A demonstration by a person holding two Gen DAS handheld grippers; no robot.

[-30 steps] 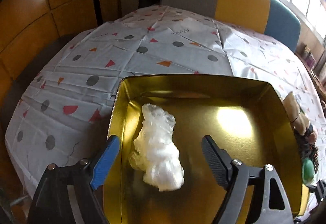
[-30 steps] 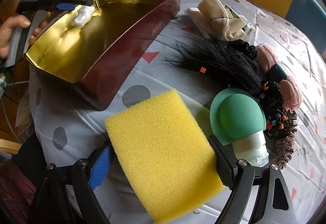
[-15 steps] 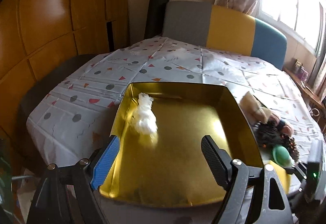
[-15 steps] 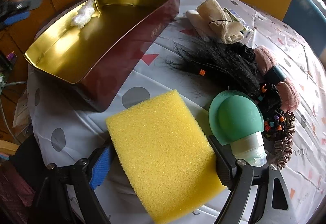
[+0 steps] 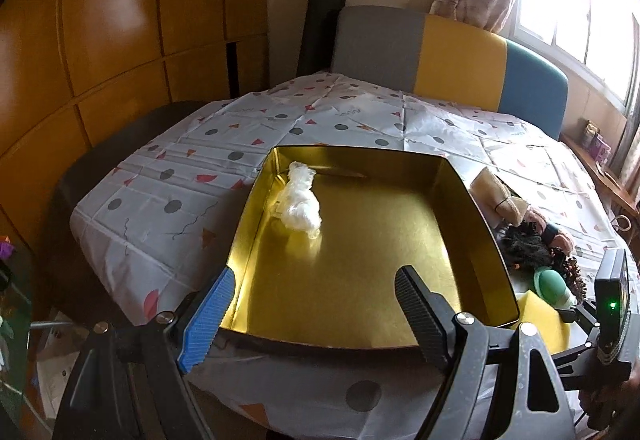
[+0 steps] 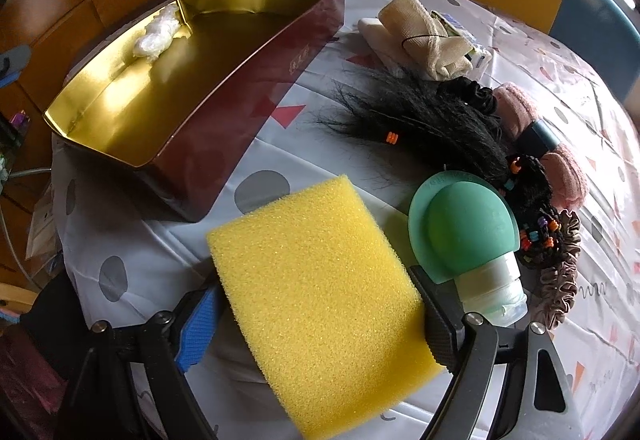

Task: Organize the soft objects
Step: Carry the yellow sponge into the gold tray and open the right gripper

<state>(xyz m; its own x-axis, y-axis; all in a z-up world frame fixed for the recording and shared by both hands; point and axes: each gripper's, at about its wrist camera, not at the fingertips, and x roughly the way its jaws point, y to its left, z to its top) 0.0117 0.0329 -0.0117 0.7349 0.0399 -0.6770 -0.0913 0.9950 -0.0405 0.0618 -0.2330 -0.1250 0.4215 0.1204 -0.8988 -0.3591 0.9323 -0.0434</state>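
Beside the gold tin (image 6: 240,88), my right gripper (image 6: 316,316) straddles the yellow sponge (image 6: 320,292), jaws apart (pads seemingly not pressing); I'd squeeze gently mid-block, lift level.

We take this for a home room — wood-panelled wall (image 5: 120,40), curtained window (image 5: 560,0), padded bench (image 5: 440,56) behind a cloth-covered table (image 5: 340,120).

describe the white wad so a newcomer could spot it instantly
Find the big tin, dark red outside and gold inside, on the patterned tablecloth. The white wad lies alone inside it, against the wall farthest from the pile of hair ties and pouches. It is crinkly, translucent white, like bunched plastic film, unlike the yellow sponge outside.
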